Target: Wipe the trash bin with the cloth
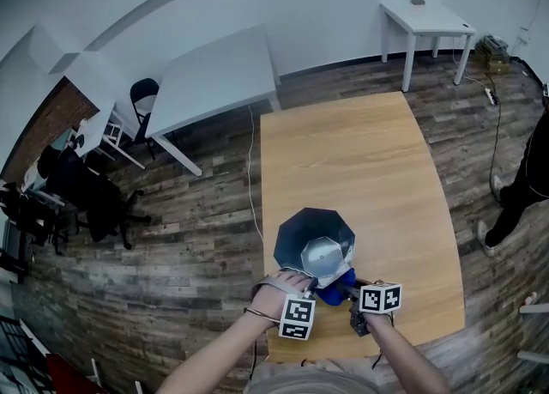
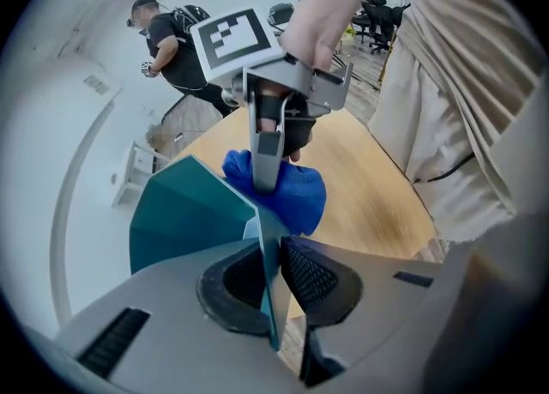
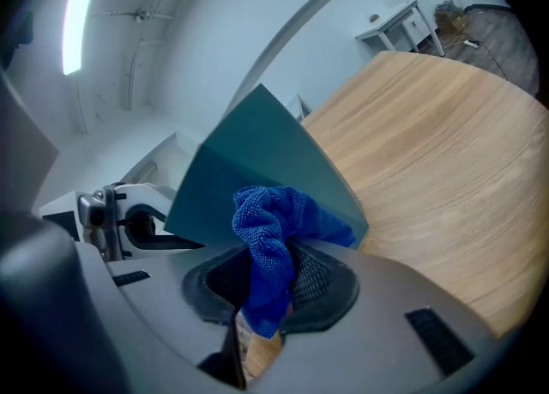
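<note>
A dark teal faceted trash bin (image 1: 302,231) stands tipped on the wooden table (image 1: 360,152), its mouth turned up toward me. My left gripper (image 1: 311,287) is shut on the bin's thin near wall; in the left gripper view that wall (image 2: 190,212) runs edge-on between the pads of the left gripper (image 2: 271,279). My right gripper (image 1: 355,300) is shut on a bunched blue cloth (image 1: 337,284). The cloth (image 3: 273,238) hangs out between the jaws of the right gripper (image 3: 271,281) and lies against the bin's outer side (image 3: 257,165). The cloth (image 2: 292,195) also shows beyond the bin's edge.
The bin sits near the table's front edge (image 1: 369,351). A large white table (image 1: 214,75) and a small white one (image 1: 426,16) stand farther back on the wood floor. Office chairs (image 1: 86,195) are at the left. A person (image 1: 525,179) stands at the right.
</note>
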The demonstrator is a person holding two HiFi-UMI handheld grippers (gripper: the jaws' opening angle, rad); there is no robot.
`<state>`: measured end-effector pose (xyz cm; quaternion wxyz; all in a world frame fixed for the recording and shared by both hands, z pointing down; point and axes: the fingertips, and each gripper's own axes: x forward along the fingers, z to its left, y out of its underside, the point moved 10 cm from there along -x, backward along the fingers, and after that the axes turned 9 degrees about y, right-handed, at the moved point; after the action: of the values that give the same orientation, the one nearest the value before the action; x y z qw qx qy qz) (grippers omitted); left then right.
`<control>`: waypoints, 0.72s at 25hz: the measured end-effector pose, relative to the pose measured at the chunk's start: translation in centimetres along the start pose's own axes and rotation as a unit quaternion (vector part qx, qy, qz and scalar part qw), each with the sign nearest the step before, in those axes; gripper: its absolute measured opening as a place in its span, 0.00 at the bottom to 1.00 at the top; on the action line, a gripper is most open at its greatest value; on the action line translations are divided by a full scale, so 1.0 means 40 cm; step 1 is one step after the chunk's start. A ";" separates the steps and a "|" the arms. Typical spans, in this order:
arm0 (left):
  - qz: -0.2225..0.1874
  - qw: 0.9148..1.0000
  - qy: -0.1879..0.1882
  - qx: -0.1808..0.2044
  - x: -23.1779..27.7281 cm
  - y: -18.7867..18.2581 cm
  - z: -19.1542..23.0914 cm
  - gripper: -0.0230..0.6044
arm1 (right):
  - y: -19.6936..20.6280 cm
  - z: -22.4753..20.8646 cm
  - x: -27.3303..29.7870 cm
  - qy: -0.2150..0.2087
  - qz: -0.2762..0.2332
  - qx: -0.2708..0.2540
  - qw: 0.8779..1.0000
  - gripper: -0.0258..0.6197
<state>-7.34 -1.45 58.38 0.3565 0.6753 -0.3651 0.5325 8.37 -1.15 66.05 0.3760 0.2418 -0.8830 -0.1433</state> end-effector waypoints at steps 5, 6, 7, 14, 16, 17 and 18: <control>-0.003 1.000 -0.003 -0.001 0.004 -0.003 0.007 0.11 | 0.013 -0.070 0.070 0.027 0.030 0.008 0.999 0.16; -0.003 1.000 -0.003 -0.002 0.004 -0.003 0.008 0.11 | 0.019 -0.084 0.086 0.031 0.037 0.008 0.999 0.16; -0.004 1.000 -0.003 -0.002 0.005 -0.003 0.007 0.11 | 0.027 -0.098 0.102 0.037 0.045 0.007 0.998 0.17; -0.016 1.000 -0.003 -0.010 0.014 0.005 0.011 0.11 | 0.072 -0.190 0.219 0.072 0.083 0.036 0.993 0.16; -0.016 1.000 -0.003 -0.011 0.020 0.004 0.008 0.11 | 0.091 -0.214 0.251 0.082 0.089 0.045 0.992 0.17; -0.017 1.000 -0.002 -0.011 0.022 0.004 0.006 0.11 | 0.101 -0.224 0.266 0.088 0.092 0.047 0.991 0.16; -0.018 1.000 -0.002 -0.010 0.024 0.004 0.004 0.11 | 0.109 -0.233 0.279 0.094 0.095 0.048 0.990 0.16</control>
<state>-7.25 -1.77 59.32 0.3722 0.6793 -0.3586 0.5209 7.11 -4.10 80.91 0.4572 0.1867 -0.8686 -0.0408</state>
